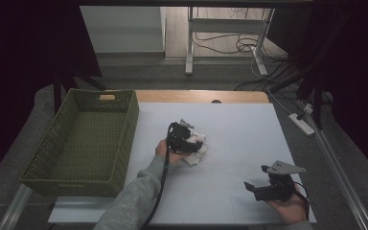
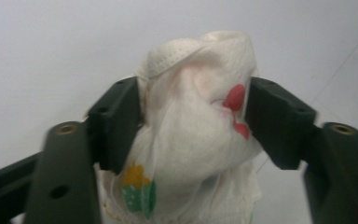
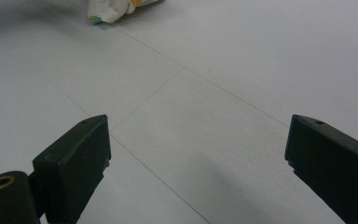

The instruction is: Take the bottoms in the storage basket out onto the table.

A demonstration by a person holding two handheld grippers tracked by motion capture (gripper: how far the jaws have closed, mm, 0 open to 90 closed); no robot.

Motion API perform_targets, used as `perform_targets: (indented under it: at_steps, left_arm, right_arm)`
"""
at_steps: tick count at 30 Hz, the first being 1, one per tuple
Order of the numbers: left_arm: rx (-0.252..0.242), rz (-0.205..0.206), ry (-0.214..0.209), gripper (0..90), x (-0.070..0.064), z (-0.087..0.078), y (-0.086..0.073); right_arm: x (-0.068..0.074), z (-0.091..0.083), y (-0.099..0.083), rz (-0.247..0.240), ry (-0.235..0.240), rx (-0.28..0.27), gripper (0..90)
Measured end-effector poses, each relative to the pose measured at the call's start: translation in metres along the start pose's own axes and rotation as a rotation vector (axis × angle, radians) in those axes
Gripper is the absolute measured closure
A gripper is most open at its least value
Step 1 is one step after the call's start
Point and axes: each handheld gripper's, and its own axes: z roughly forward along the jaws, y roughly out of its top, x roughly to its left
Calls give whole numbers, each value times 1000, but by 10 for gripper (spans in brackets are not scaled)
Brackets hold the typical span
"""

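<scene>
1. My left gripper [image 2: 193, 121] clenches the crumpled white cloth [image 2: 191, 140] at mid-frame on the surface [image 1: 239, 124].
2. My right gripper [image 1: 249, 188] idles spread wide, lower right.
3. I judge that lifting the cloth into the green basket [image 1: 124, 139], at left, remains.

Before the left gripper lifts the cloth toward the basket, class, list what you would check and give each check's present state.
1. Left gripper has both jaws pressed on the cloth: ok.
2. Whole cloth gathered, no loose tail: cannot tell.
3. Basket has room inside: ok.
4. Table between cloth and basket free of obstacles: ok.
5. Right gripper open and apart from the cloth: ok.
</scene>
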Motion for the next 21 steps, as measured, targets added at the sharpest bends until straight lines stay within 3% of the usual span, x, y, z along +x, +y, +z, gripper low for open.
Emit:
perform_targets:
  at_steps: [2,6,21]
  left_arm:
    - [-5,-1,-5,207,0,-2,0]
    - [-18,-1,-23,162,0,-6,0]
    - [-53,12,-19,127,-3,-39,-2]
  right_arm:
    - [0,0,0,0,0,0,72]
    - [0,0,0,2,-1,0,72]
    - [0,0,0,4,-4,2,72]
